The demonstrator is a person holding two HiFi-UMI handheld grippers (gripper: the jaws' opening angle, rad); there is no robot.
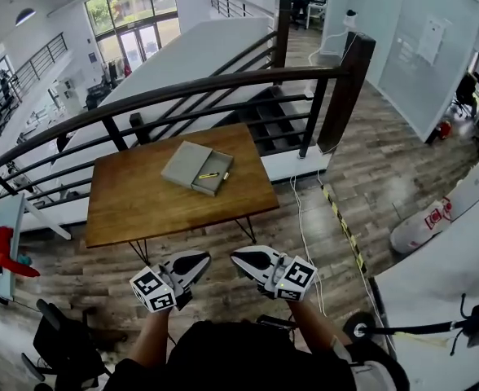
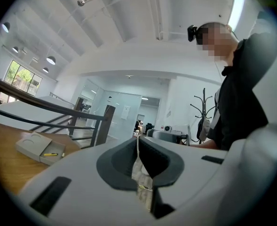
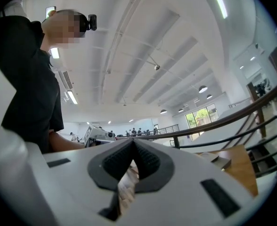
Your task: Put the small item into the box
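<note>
On the wooden table (image 1: 142, 210) lies a flat grey box (image 1: 197, 168), its tray pulled open beside the lid. Inside the tray rests a small yellow item (image 1: 208, 175). The left gripper view shows the same box (image 2: 37, 147) and yellow item (image 2: 50, 154) far off at the left. Both grippers hang close to my body, well short of the table. My left gripper (image 1: 203, 257) is shut with nothing between its jaws, tips touching (image 2: 137, 138). My right gripper (image 1: 236, 256) is likewise shut and empty (image 3: 132, 140). The two point towards each other.
A dark metal railing (image 1: 223, 84) runs behind the table, with stairs (image 1: 272, 116) beyond it. A yellow-black floor strip (image 1: 341, 222) and a cable (image 1: 305, 235) lie right of the table. A black chair (image 1: 60, 344) stands at lower left.
</note>
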